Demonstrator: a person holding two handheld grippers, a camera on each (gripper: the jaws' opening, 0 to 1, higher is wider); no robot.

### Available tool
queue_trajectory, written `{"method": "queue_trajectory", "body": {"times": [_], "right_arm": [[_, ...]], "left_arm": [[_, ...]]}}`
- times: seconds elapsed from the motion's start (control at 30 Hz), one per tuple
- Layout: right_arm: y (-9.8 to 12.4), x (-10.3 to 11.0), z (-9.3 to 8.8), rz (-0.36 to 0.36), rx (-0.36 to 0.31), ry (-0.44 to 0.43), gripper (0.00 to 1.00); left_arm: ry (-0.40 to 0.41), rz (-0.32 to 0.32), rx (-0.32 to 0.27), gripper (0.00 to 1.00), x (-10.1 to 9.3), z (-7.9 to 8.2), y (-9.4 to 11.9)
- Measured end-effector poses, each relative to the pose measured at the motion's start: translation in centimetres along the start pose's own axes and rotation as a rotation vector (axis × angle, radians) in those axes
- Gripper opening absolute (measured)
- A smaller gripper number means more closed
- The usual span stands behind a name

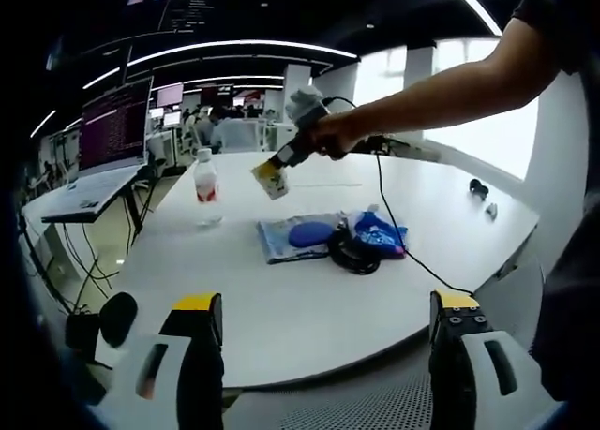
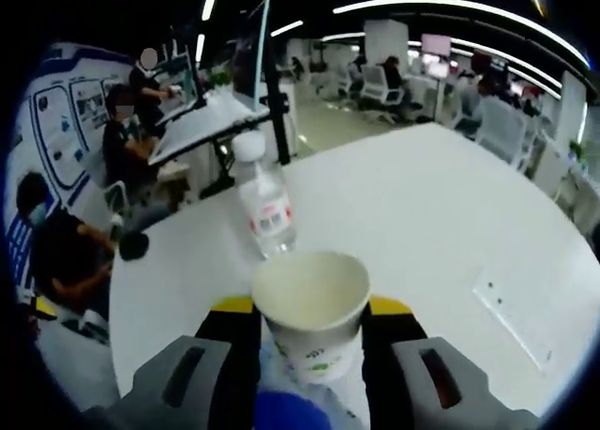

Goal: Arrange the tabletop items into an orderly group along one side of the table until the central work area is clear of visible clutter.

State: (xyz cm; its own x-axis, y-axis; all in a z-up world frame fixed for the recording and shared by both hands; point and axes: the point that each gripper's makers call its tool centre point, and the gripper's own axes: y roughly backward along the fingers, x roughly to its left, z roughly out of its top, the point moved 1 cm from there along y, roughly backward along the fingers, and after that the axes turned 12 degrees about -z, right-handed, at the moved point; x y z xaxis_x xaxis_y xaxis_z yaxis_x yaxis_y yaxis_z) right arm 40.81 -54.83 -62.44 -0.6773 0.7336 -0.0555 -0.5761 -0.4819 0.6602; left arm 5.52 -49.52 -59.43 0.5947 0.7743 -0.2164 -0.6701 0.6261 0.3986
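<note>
One paper cup (image 2: 314, 310) clamped between right fingers (image 2: 234, 341), near bottle (image 2: 264, 203).

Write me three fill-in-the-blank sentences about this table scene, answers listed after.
1. The right gripper is shut on a white paper ____.
2. The clear plastic water bottle with a white cap stands ____ on the white round table.
3. The left gripper has its fingers ____, holding nothing.
4. The black cable lies coiled beside a ____ cloth.

Answers: cup; upright; open; blue
</note>
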Motion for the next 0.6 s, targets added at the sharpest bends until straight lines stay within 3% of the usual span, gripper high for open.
{"method": "queue_trajectory", "body": {"times": [0.2, 0.6], "right_arm": [[-1.4, -0.4, 0.7, -0.059, -0.035, -0.035, 0.38], [-4.9, 0.7, 0.4, -0.141, -0.055, -0.1, 0.38]], "left_arm": [[0.006, 0.004, 0.005, 0.91, 0.1, -0.1, 0.0], [0.025, 0.017, 0.014, 0.9, 0.3, -0.5, -0.2]]}}
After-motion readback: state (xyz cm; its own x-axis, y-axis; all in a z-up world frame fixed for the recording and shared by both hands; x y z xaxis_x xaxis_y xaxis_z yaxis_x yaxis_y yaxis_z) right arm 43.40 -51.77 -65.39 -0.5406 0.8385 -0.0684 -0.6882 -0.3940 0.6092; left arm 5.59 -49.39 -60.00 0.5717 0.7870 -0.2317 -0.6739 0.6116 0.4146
